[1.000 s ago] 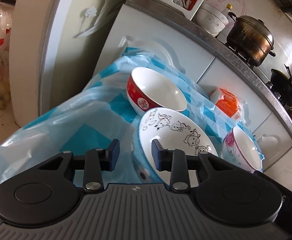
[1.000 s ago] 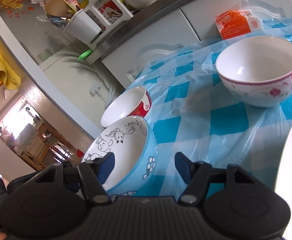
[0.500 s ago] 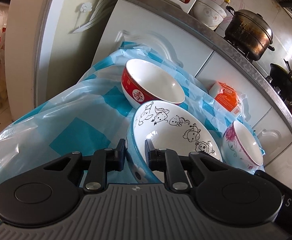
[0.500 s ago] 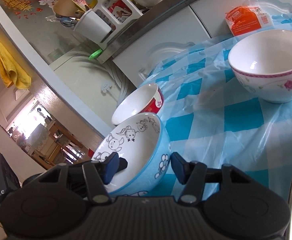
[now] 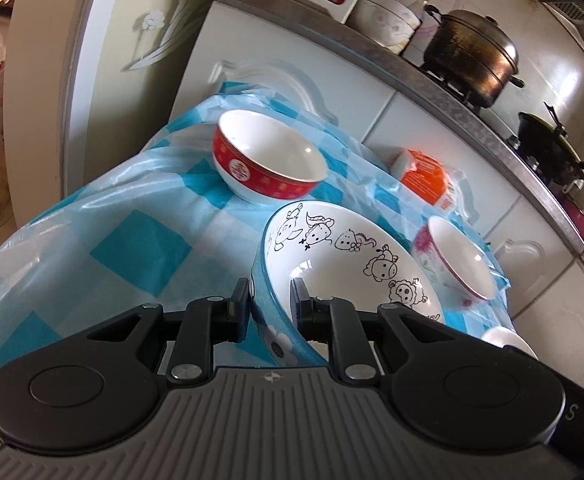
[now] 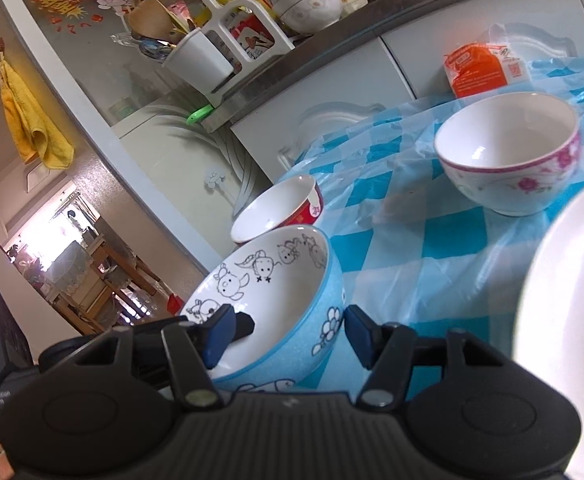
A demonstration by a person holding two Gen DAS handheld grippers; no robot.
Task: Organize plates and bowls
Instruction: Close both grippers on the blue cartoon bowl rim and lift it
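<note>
Two grippers now work one blue cartoon bowl (image 5: 348, 264) near the front of the checked tablecloth (image 5: 104, 248): the left gripper (image 5: 270, 304), loose a second ago, has clamped onto the near rim, one pad outside and one inside. The right gripper (image 6: 288, 332) straddles the opposite wall, its jaws just eased apart, pads not pressing. Likely next: lift and nest it with the red bowl (image 5: 270, 168) or pink-flowered bowl (image 6: 508, 152).
</note>
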